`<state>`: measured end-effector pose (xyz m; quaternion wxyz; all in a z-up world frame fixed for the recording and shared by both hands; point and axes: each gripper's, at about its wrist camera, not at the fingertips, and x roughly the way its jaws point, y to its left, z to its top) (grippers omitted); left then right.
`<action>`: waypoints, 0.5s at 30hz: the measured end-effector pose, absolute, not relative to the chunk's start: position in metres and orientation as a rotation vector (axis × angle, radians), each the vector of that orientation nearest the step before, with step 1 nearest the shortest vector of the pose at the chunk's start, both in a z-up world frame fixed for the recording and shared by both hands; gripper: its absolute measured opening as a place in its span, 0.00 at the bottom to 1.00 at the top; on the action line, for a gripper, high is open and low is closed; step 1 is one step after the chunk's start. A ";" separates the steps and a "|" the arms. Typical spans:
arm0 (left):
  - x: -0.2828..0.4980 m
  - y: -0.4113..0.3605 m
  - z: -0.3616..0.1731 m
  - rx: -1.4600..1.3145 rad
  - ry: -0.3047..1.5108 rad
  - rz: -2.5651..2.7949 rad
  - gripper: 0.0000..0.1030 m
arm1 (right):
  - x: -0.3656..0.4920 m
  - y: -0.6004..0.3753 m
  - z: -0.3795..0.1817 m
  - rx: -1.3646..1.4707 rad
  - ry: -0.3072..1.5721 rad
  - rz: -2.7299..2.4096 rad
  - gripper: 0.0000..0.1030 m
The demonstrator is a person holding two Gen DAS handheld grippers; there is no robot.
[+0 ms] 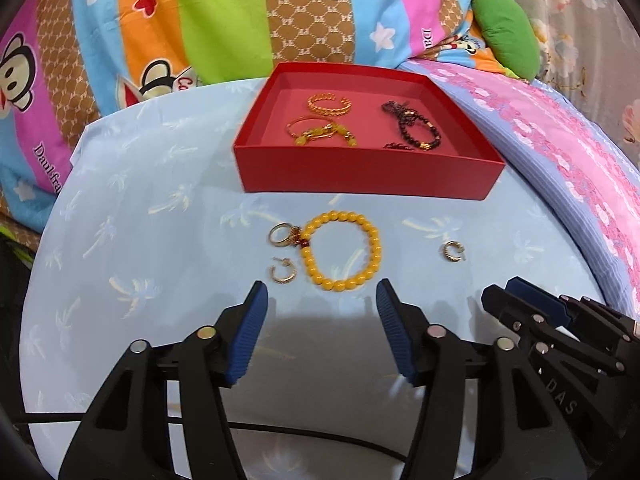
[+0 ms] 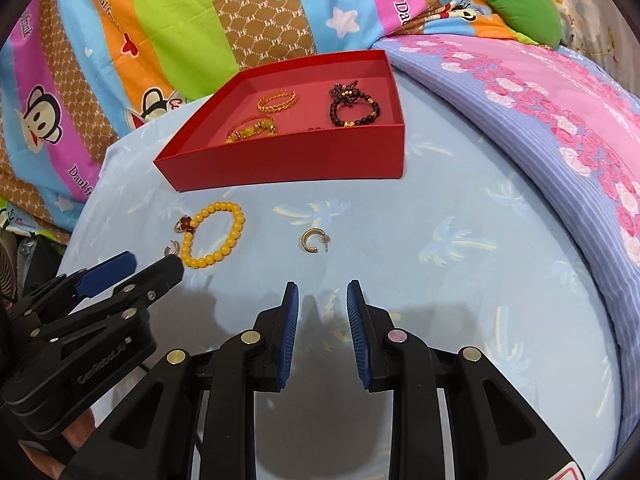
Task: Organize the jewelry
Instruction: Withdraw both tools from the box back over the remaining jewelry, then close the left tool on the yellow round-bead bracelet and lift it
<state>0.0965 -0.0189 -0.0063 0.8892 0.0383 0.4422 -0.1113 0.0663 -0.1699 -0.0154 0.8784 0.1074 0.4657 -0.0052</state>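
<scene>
A red box (image 1: 360, 174) (image 2: 288, 164) stands on the light blue cloth and holds a gold bangle (image 1: 329, 103) (image 2: 277, 101), a yellow charm bracelet (image 1: 320, 131) (image 2: 252, 130) and a dark bead bracelet (image 1: 414, 125) (image 2: 354, 106). In front of it lie a yellow bead bracelet (image 1: 372, 236) (image 2: 236, 226), a ring (image 1: 280, 234) (image 2: 183, 225), a gold hoop earring (image 1: 283, 274) (image 2: 173, 249) and a second hoop earring (image 1: 454, 251) (image 2: 314, 240). My left gripper (image 1: 322, 300) (image 2: 154, 266) is open and empty just short of the yellow bracelet. My right gripper (image 2: 322, 296) (image 1: 504, 290) is open and empty, short of the second earring.
A striped cartoon-print blanket (image 1: 180, 20) (image 2: 160, 40) lies behind the box. A pink flowered quilt (image 1: 560, 152) (image 2: 540, 112) runs along the right. A green cushion (image 1: 506, 32) (image 2: 516, 0) sits at the back right.
</scene>
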 end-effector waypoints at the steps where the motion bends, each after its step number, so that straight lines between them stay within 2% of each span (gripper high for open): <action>1: 0.097 -0.016 -0.008 0.074 0.923 -0.226 0.53 | 0.068 -0.169 -0.017 0.221 0.974 -0.009 0.25; 15: 0.115 0.005 -0.018 0.033 0.957 -0.192 0.54 | 0.082 -0.162 -0.024 0.220 0.987 0.010 0.25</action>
